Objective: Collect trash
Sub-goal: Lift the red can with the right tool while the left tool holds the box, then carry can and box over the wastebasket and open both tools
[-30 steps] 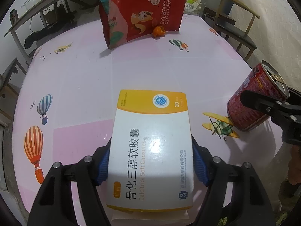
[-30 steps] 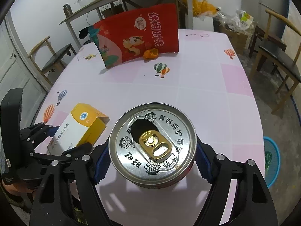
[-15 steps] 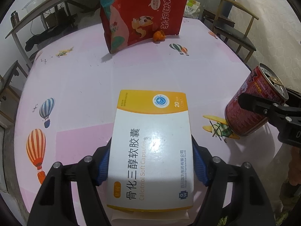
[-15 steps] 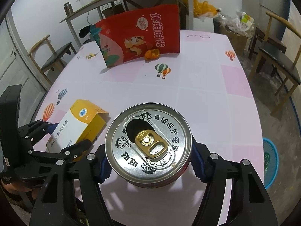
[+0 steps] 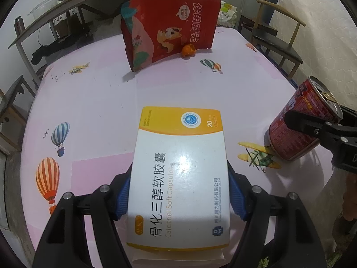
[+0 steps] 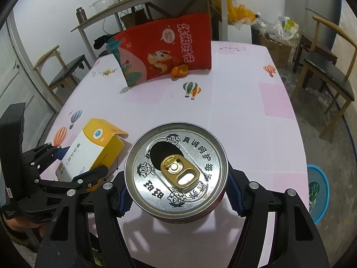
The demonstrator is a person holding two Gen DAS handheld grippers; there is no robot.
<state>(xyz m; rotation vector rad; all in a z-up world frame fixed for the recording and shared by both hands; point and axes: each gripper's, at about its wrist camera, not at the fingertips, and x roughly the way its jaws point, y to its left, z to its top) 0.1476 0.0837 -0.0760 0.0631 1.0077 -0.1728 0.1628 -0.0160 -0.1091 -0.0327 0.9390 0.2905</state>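
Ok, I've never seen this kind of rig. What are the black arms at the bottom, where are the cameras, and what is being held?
No robot here: a person holds hand-operated tongs in each hand, with a fisheye camera on each looking along the fingers. The left tongs are closed on a white-and-yellow medicine box. The right tongs are closed on an opened red can. Each view also shows the other's tongs off to one side. Further back on the pink table stand a red snack bag and a piece of orange peel.
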